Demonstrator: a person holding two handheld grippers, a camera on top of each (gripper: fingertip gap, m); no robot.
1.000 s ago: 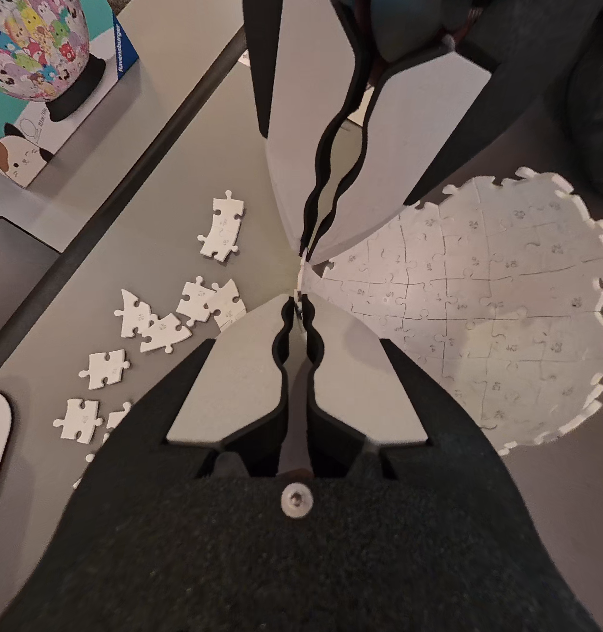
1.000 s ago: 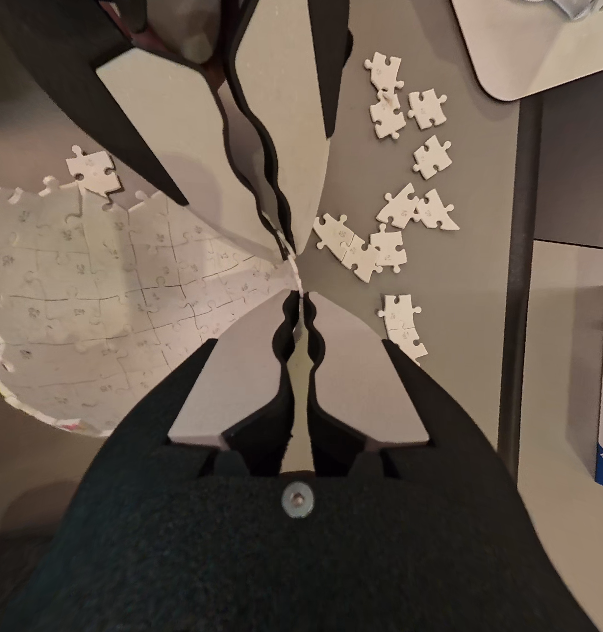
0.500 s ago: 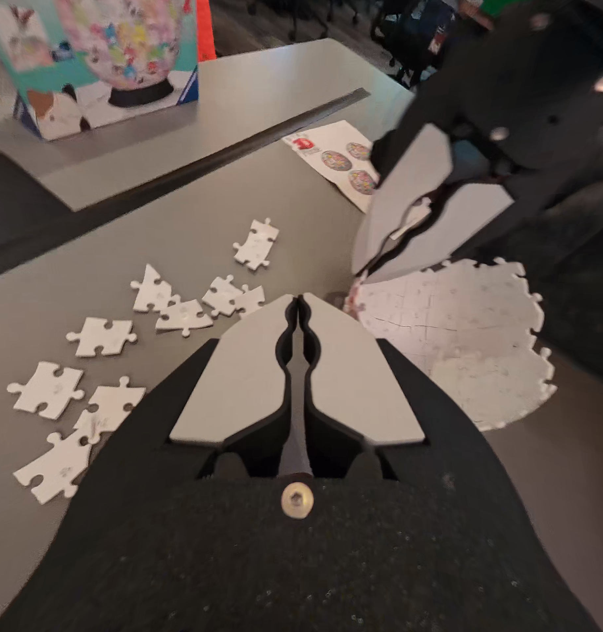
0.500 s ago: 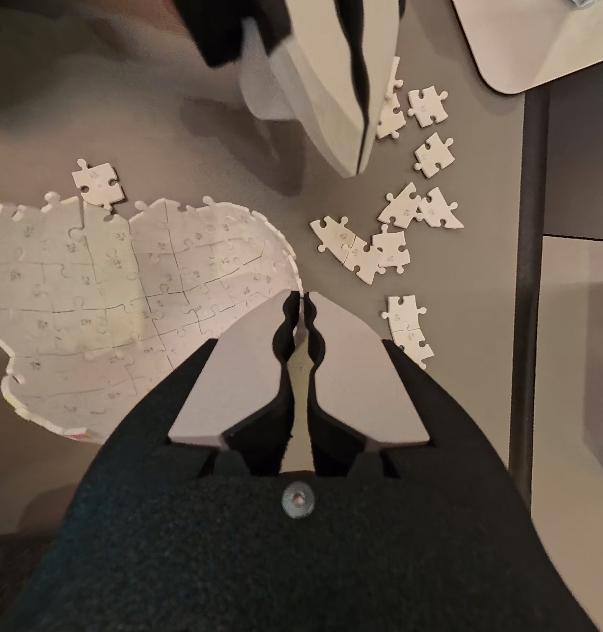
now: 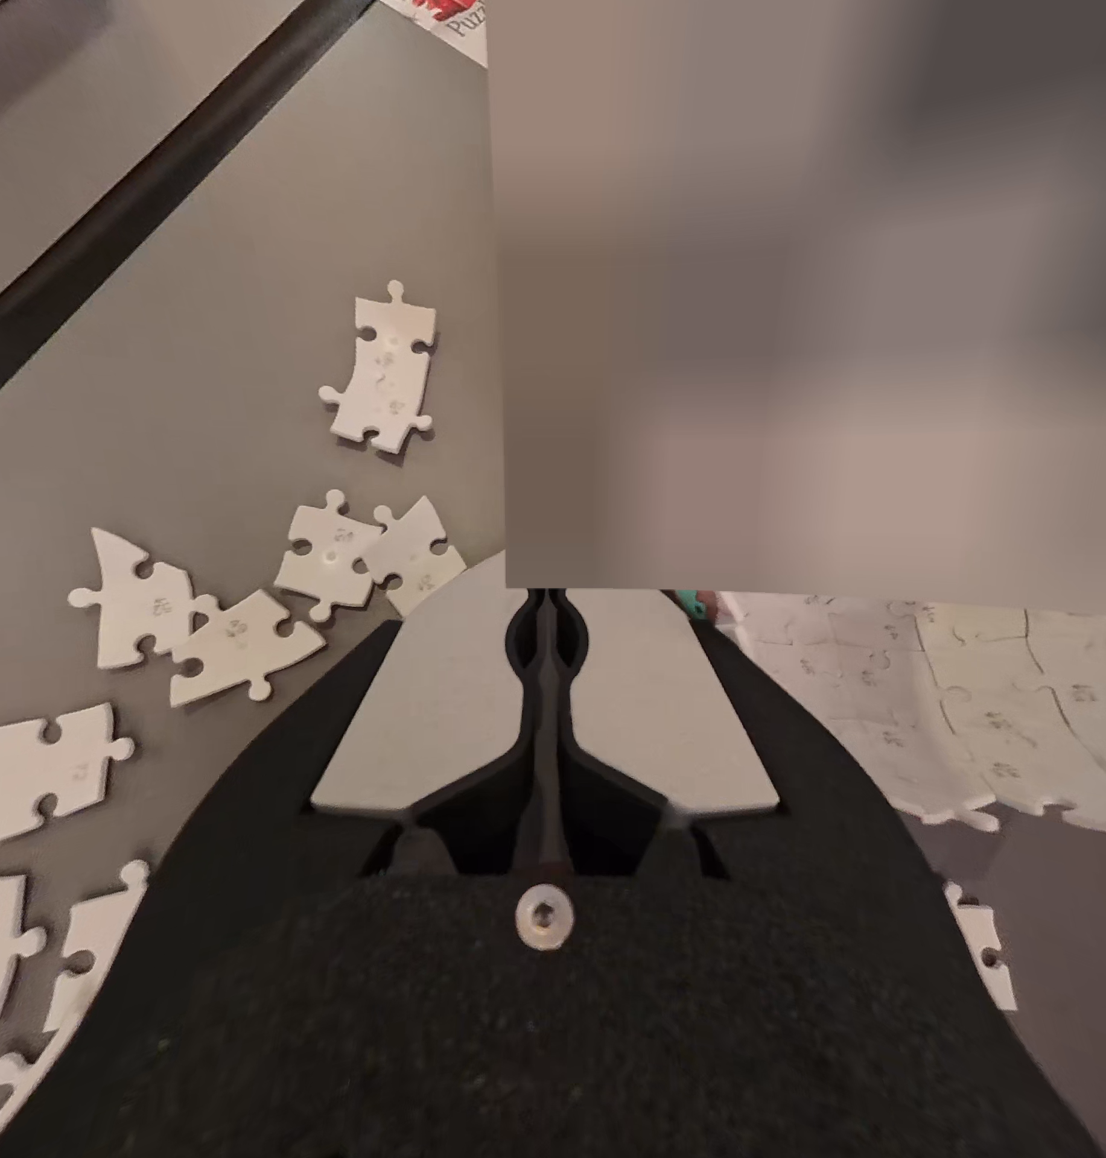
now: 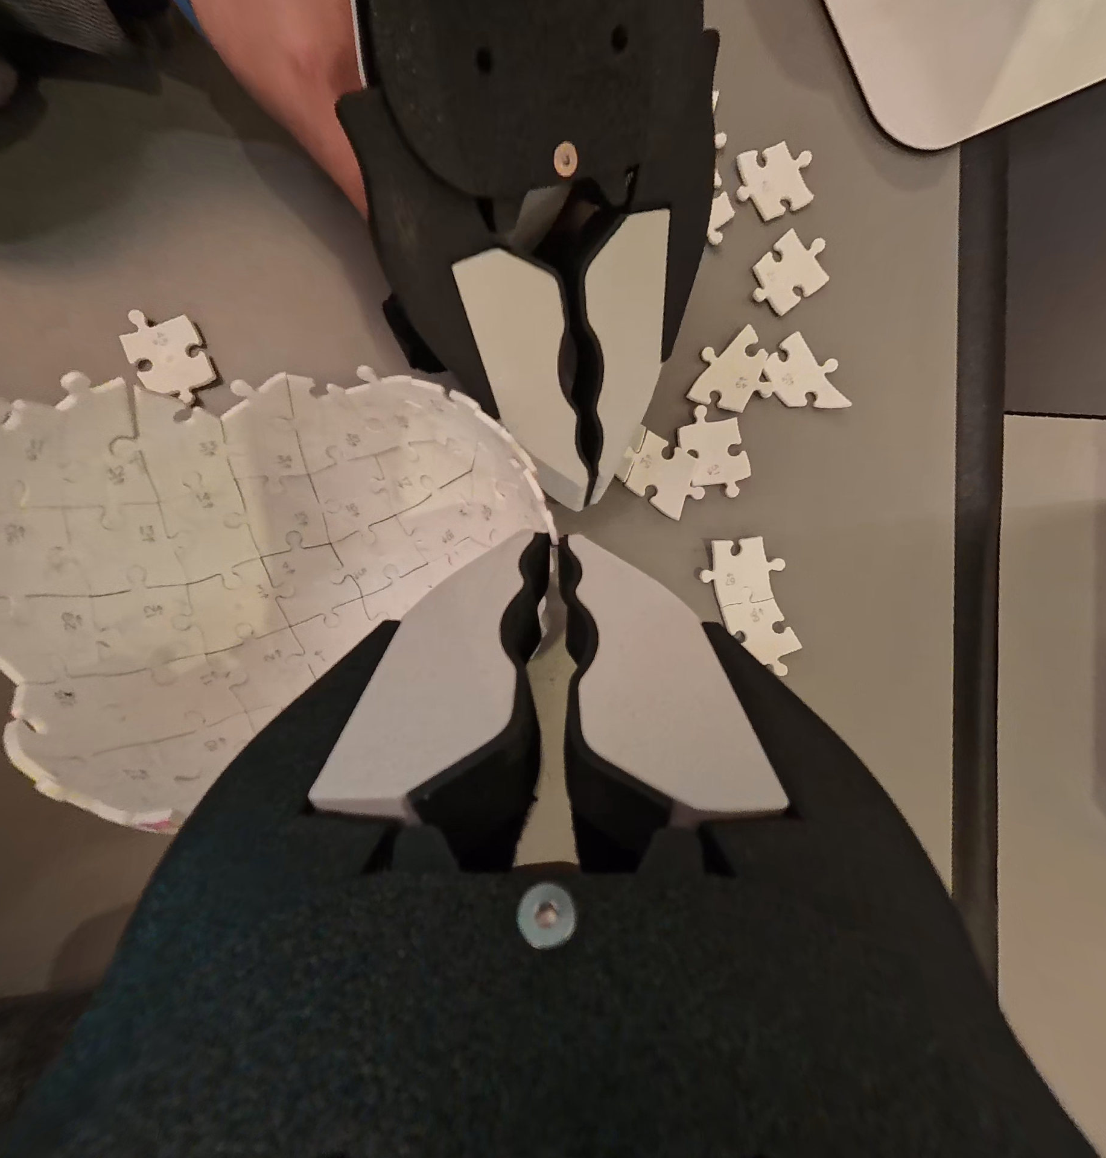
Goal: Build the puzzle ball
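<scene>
The partly built puzzle ball (image 6: 180, 545) is a white curved shell lying inside-up on the grey table; it also shows in the left wrist view (image 5: 976, 708). My right gripper (image 6: 553, 546) is shut on the shell's near rim. My left gripper (image 6: 591, 495) comes in from the top of the right wrist view, shut and empty, with its tips just beside that rim and next to two joined loose pieces (image 6: 663, 476). In its own view the left gripper (image 5: 547, 601) is shut and its tips lie under a blurred patch. Several loose white pieces (image 5: 374, 551) lie to its left.
More loose pieces (image 6: 782, 269) and a joined curved pair (image 6: 751, 601) lie right of the shell. One piece (image 6: 168, 354) sits at the shell's far rim. A dark gap between tables (image 6: 976, 438), a white pad (image 6: 976, 62), a leaflet (image 5: 450, 19) and a person's arm (image 6: 312, 94) border the area. Some 5 cm of space lies between my two pairs of fingers.
My left gripper let go of the shell's rim, lifted away, and has come back down beside the rim near the loose pieces. My right gripper has kept its hold.
</scene>
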